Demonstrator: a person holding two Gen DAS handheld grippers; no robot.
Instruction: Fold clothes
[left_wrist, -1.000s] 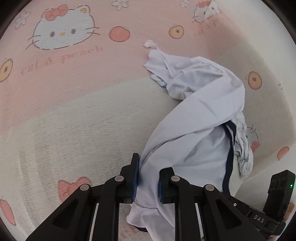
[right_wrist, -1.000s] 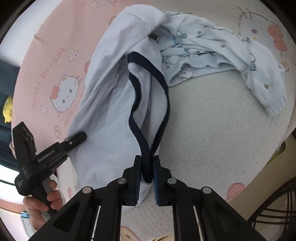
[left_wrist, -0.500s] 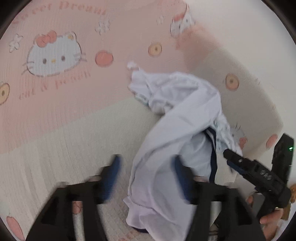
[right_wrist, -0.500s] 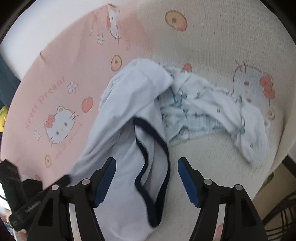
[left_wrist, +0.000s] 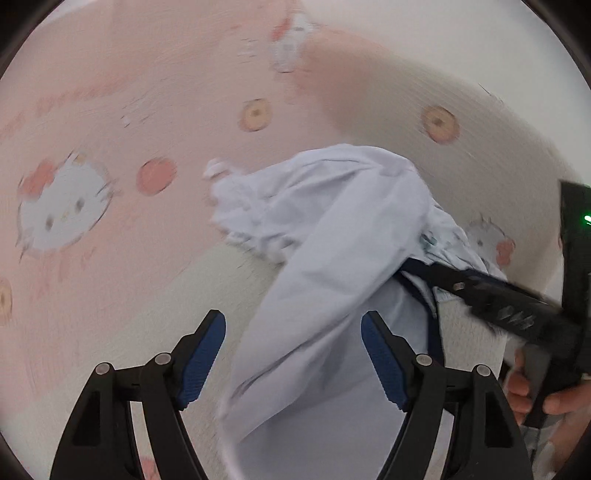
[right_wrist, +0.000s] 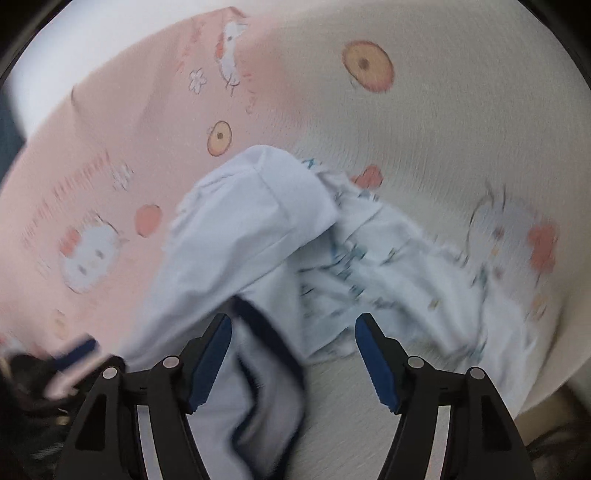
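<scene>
Left tongs (left_wrist: 293, 354): jaws stand wide, blue pads apart, nothing gripped. The white garment (left_wrist: 332, 258) lies on the bed below and between the two fingers; neither pad presses on it, though whether cloth brushes a pad cannot be told through the blur.

Right tongs (right_wrist: 293, 360): jaws likewise wide, holding nothing. The same white garment (right_wrist: 236, 258) runs from between the fingers away to the far left, and its dark navy trim (right_wrist: 266, 339) loops in the gap between the pads — no pad is seen closing on it.

Beyond the tongs: a second, patterned pale garment (right_wrist: 406, 273) lies bunched to the right of the white one and partly under its far fold, touching it. In the left wrist view this piece shows only as a small patch at the white garment's right edge (left_wrist: 447, 243).

Both pieces rest on a bedspread (right_wrist: 424, 147), pink on the left and cream on the right, printed with cartoon cats and round fruit.

In the left wrist view the right tongs reach in from the right, tip at the navy trim, with a hand (left_wrist: 543, 391) on the handle.
</scene>
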